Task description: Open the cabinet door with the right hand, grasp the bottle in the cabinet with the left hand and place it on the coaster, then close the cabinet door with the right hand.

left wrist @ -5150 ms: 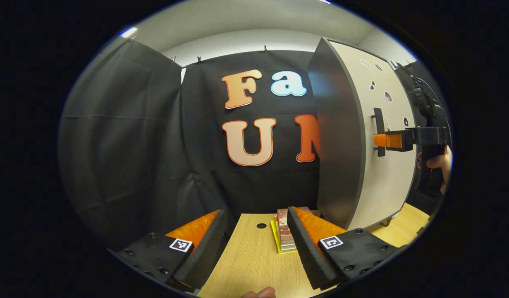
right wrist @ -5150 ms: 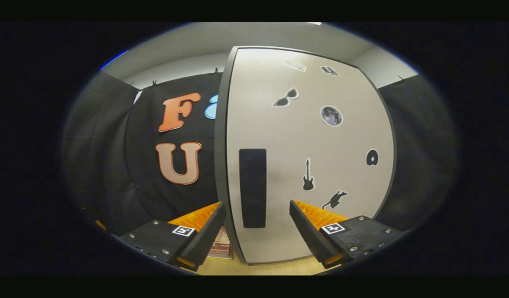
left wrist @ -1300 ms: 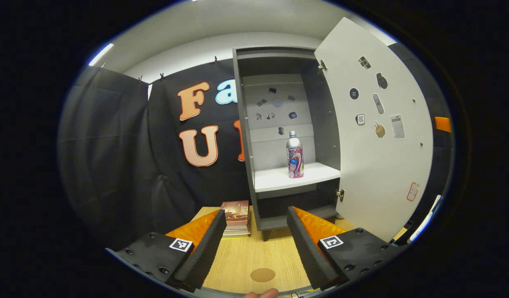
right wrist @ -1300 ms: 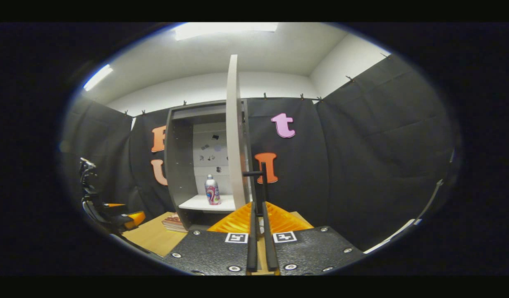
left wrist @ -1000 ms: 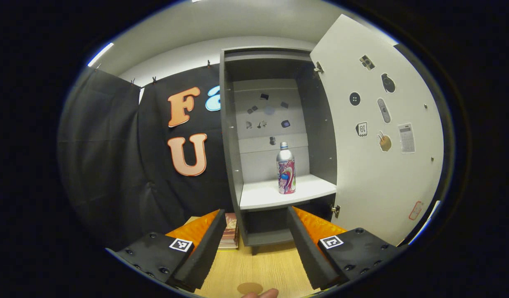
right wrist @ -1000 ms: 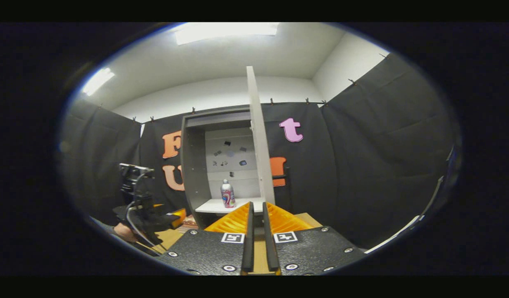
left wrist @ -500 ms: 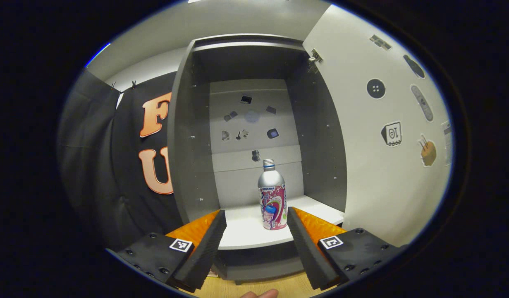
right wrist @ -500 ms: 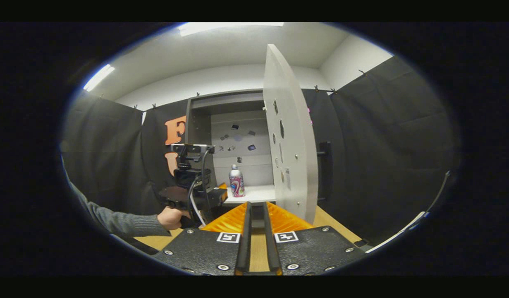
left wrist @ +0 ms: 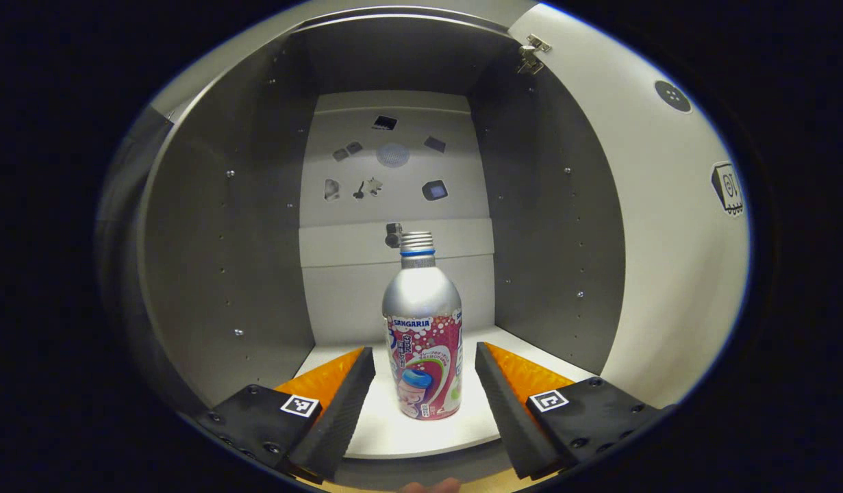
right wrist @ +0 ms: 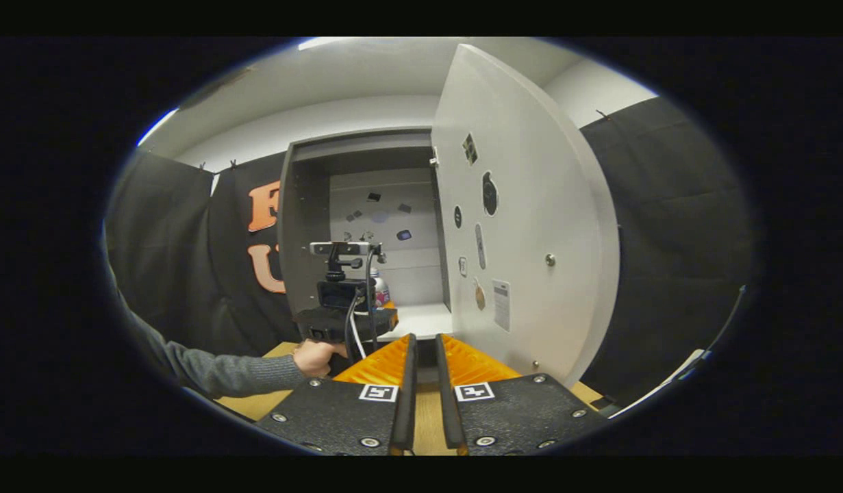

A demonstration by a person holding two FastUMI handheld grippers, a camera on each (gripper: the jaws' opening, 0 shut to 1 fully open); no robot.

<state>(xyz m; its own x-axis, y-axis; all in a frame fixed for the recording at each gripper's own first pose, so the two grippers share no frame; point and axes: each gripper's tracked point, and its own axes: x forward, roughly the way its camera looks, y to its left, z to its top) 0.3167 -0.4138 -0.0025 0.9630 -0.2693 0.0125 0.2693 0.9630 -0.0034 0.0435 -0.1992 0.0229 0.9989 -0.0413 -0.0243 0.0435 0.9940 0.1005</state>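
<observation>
Reaching into the open cabinet (left wrist: 222,226), the left gripper (left wrist: 424,404) holds its two wedge-shaped fingers spread wide, one on each side of the bottle (left wrist: 424,342) and clear of it, their inner faces lined with ribbed foam and their flat bodies carrying small square markers. That bottle stands upright on the smooth white shelf (left wrist: 421,428), a rounded brushed-metal body with a narrow threaded neck, a blue ring under the cap and a glossy printed wrap around its lower half. Around it rise matte grey side panels dotted with rows of small peg holes, and a paler back panel bearing a scatter of small dark stickers (left wrist: 383,164). To the right, the cabinet door (left wrist: 668,239) is swung open, flat and white on its inside, with a metal hinge (left wrist: 533,55) at the top corner and more stickers. From the right gripper view, the right gripper (right wrist: 421,390) hangs back outside with its fingers drawn nearly together, only a thin slot between them and nothing in it. Beyond it a hand (right wrist: 317,357) in a grey knitted sleeve (right wrist: 216,370) holds the left gripper (right wrist: 383,308) up at the shelf, above the light wood-grain tabletop (right wrist: 257,400).
</observation>
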